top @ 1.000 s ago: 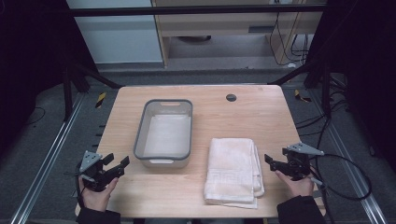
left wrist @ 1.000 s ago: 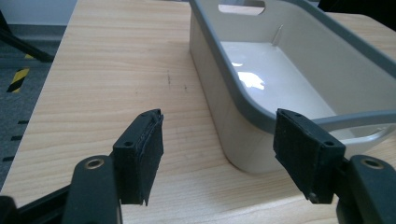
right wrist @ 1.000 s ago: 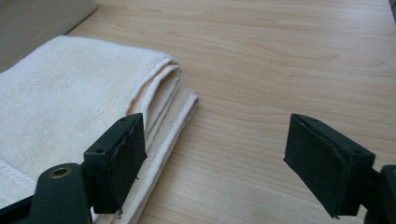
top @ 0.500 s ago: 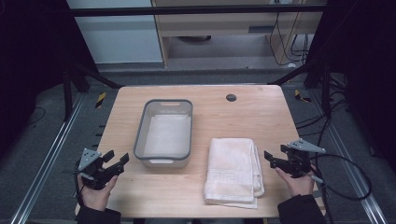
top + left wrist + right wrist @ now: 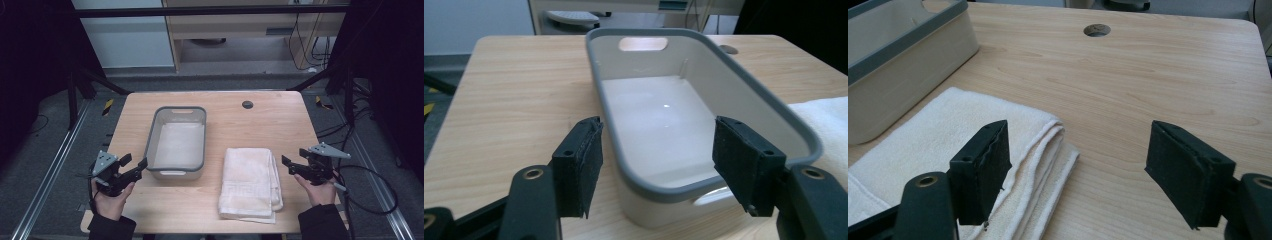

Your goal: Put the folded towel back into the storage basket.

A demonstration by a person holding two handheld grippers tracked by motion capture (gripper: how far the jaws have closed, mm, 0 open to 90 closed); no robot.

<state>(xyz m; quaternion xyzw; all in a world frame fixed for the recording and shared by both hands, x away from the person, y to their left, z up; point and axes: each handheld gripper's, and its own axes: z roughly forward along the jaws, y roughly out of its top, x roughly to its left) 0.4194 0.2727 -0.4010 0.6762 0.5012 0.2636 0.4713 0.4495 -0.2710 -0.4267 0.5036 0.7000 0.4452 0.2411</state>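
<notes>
A grey-rimmed tub [image 5: 177,142] is sitting on the wooden counter [image 5: 280,125], and everything else is best placed from it. A folded white towel [image 5: 249,182] is lying flat just beside the tub's right wall, nearer the person's edge, with its folded layers showing along the side away from the tub. Beyond the tub's far right corner, a small round cable hole [image 5: 247,104] is opening through the counter.

The left tool [image 5: 131,167] is hovering off the tub's near left corner, jaws spread wide and holding nothing; in the left gripper view that tool [image 5: 664,165] is looking straight down the tub's length, with the near end wall between its pads, as if lining up to steady or grip the tub [image 5: 684,120]. The right tool [image 5: 291,165] is waiting on the far side of the towel from the tub, also spread and empty. In the right gripper view its pads [image 5: 985,165] are framing the towel's [image 5: 958,145] stacked edge, which judging by the aim is the likely place to pinch.

The tub looks empty, so the towel is probably meant for it. No brand, label or readable writing is showing on the tub, towel or tools.
</notes>
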